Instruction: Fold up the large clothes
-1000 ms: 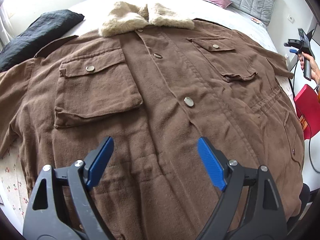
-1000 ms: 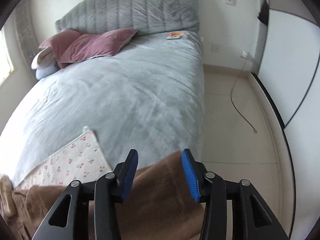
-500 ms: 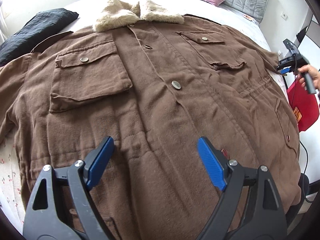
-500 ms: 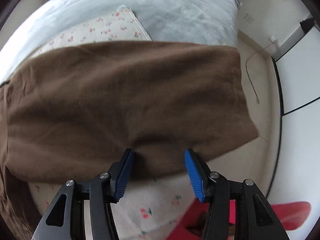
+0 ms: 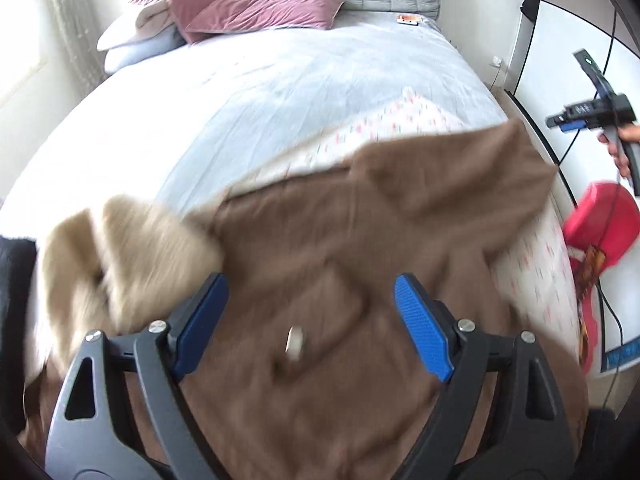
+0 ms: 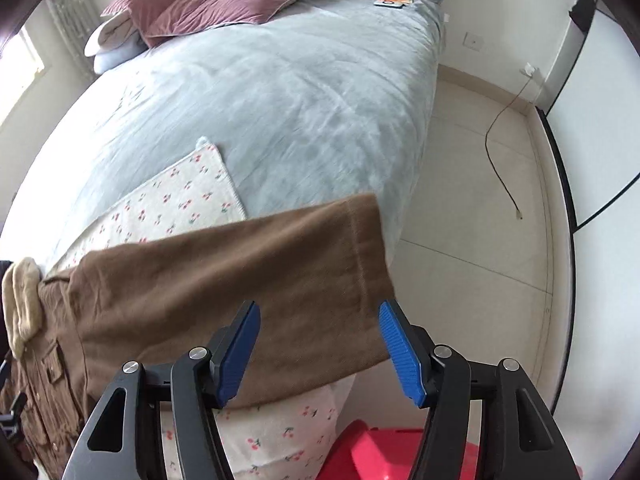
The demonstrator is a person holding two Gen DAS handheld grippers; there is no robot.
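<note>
On the bed [image 6: 280,92], brown fur-collared jacket [image 6: 224,280]

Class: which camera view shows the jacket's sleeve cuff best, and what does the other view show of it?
The right wrist view: the sleeve cuff is sharp, its hem stitching visible, overhanging the bed edge. The left wrist view shows it smaller and motion-blurred.

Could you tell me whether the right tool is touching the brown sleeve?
Cannot tell. In the right wrist view the open right tool overlaps the sleeve, but neither contact nor gap shows plainly.

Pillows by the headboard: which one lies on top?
The long mauve velvet pillow. It overlaps a second mauve pillow, with the pale pillows stacked below.
</note>
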